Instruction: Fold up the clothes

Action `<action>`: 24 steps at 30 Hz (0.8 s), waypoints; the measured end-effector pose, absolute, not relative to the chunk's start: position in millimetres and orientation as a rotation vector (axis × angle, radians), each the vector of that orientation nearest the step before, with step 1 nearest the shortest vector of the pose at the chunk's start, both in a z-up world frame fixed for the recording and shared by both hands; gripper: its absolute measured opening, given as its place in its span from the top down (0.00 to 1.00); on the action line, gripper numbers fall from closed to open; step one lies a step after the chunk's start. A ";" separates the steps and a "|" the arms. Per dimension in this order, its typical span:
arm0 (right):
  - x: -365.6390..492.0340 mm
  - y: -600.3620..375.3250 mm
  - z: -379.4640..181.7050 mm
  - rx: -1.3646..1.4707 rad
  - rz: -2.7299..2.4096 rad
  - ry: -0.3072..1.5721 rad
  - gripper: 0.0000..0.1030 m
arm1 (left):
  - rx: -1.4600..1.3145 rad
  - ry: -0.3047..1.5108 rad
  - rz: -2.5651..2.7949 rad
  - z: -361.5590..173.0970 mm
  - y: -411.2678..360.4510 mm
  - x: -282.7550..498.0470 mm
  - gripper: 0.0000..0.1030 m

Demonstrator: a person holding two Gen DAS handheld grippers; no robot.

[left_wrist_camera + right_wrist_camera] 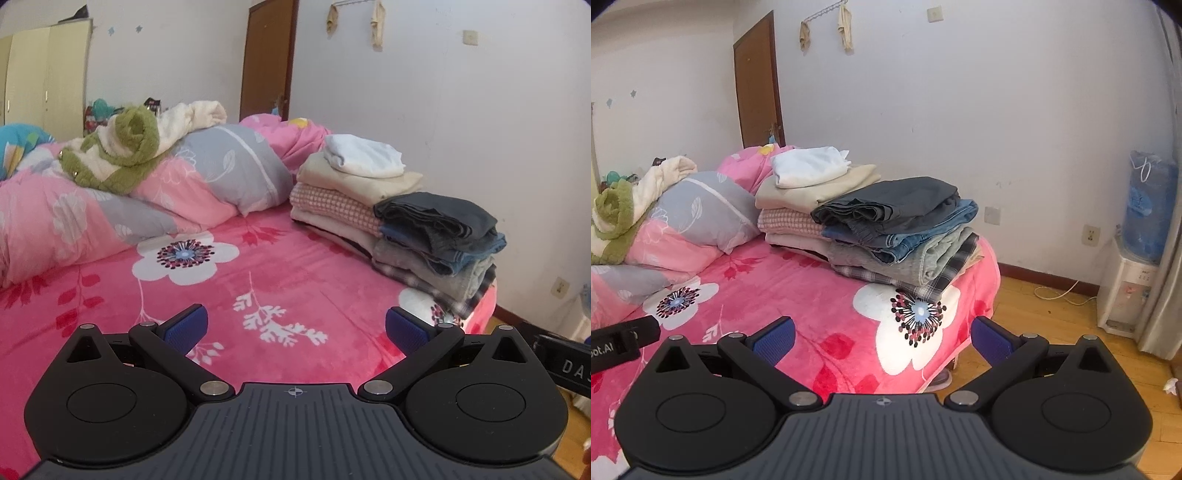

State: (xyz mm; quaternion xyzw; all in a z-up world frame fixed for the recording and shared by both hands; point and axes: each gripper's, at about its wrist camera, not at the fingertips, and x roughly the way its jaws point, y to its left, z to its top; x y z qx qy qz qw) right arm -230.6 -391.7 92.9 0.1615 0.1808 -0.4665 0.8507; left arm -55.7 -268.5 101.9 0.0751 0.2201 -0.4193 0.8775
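Observation:
Two stacks of folded clothes sit on the pink flowered bed (258, 266) near its far right corner. The nearer stack (439, 240) (901, 229) has a dark grey garment on top of jeans, grey and plaid pieces. Behind it, the other stack (354, 184) (809, 188) carries a white garment over beige and pink checked ones. An unfolded cream and green fleece garment (122, 151) (620, 210) lies on the rolled quilt. My left gripper (295, 328) hovers open above the bedspread, holding nothing. Open and holding nothing too, my right gripper (882, 334) hangs over the bed's corner.
A rolled pink and grey quilt (166, 184) fills the bed's far left. A brown door (757, 81) and white wall stand behind. Wooden floor (1045, 332), a water dispenser (1134, 266) and a white cable lie to the right. Cream wardrobes (44, 77) stand far left.

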 end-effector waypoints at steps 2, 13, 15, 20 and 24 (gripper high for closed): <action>-231.5 -391.5 93.1 0.345 -0.982 0.380 0.00 | 0.169 0.451 -0.886 102.2 -268.7 -58.9 0.00; -238.8 -391.8 89.5 0.346 -1.010 0.386 0.00 | 0.201 0.435 -0.905 101.7 -269.0 -72.5 0.00; -240.5 -392.4 88.6 0.352 -1.012 0.388 0.00 | 0.208 0.434 -0.908 101.0 -269.3 -74.6 0.00; -242.0 -391.2 86.5 0.347 -1.016 0.387 0.00 | 0.220 0.440 -0.917 99.2 -270.9 -77.3 0.00; -239.9 -390.1 84.8 0.326 -1.024 0.396 0.00 | 0.230 0.447 -0.925 97.1 -271.8 -76.9 0.00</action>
